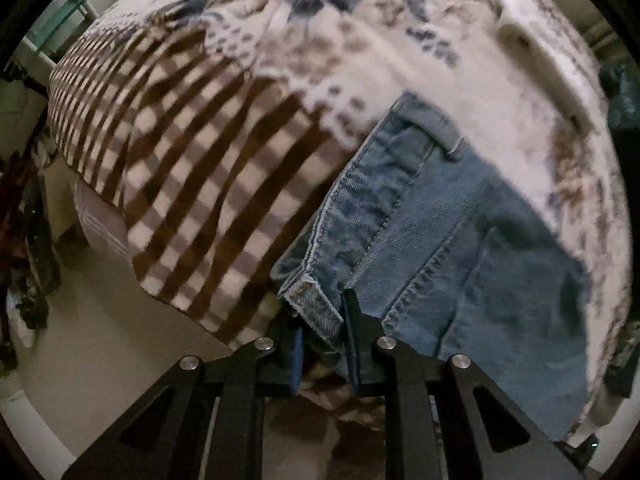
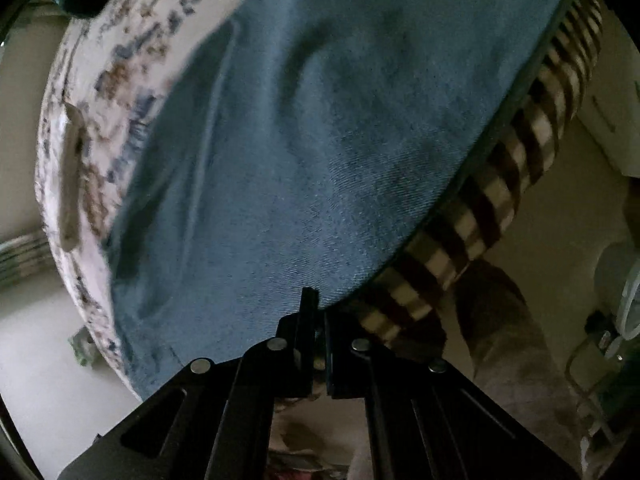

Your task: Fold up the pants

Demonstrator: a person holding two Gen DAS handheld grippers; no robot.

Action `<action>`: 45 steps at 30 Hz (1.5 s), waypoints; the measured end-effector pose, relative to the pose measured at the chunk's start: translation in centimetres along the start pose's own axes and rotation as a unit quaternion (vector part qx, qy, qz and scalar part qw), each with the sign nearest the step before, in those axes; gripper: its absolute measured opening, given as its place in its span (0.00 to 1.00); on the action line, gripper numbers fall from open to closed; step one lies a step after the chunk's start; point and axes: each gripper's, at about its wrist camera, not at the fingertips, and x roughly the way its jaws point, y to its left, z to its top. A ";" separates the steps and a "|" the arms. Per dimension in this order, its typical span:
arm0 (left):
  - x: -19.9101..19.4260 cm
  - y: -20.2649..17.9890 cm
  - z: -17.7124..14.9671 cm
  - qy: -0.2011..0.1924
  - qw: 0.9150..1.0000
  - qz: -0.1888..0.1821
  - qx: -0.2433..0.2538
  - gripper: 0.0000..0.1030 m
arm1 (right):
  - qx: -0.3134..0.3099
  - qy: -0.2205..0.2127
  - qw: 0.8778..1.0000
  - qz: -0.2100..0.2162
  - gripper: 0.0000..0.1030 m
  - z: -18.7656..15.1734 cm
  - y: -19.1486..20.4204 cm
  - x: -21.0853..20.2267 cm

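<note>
the bed (image 1: 400, 40), under a floral and checked cover, carries the blue jeans (image 1: 460, 240) spread along its near edge, apparently doubled lengthwise already; crosswise folds seem left. the left gripper (image 1: 322, 320) pinches the waistband corner between nearly closed fingers. the right gripper (image 2: 319, 320) is closed on the denim's edge

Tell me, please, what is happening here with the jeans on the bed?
A person is folding a pair of blue jeans on a bed covered with a patterned bedspread, a gripper in each hand. The left gripper is clamped on the jeans at the waistband corner. The right gripper is pinched shut on the near edge of the denim, which spreads out ahead of it. Both views are blurred.
</note>
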 end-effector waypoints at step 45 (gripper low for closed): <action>2.7 -27.7 -2.5 -0.053 0.974 0.117 0.188 0.90 | -0.184 0.027 0.981 -0.048 0.64 16.6 6.1 -10.6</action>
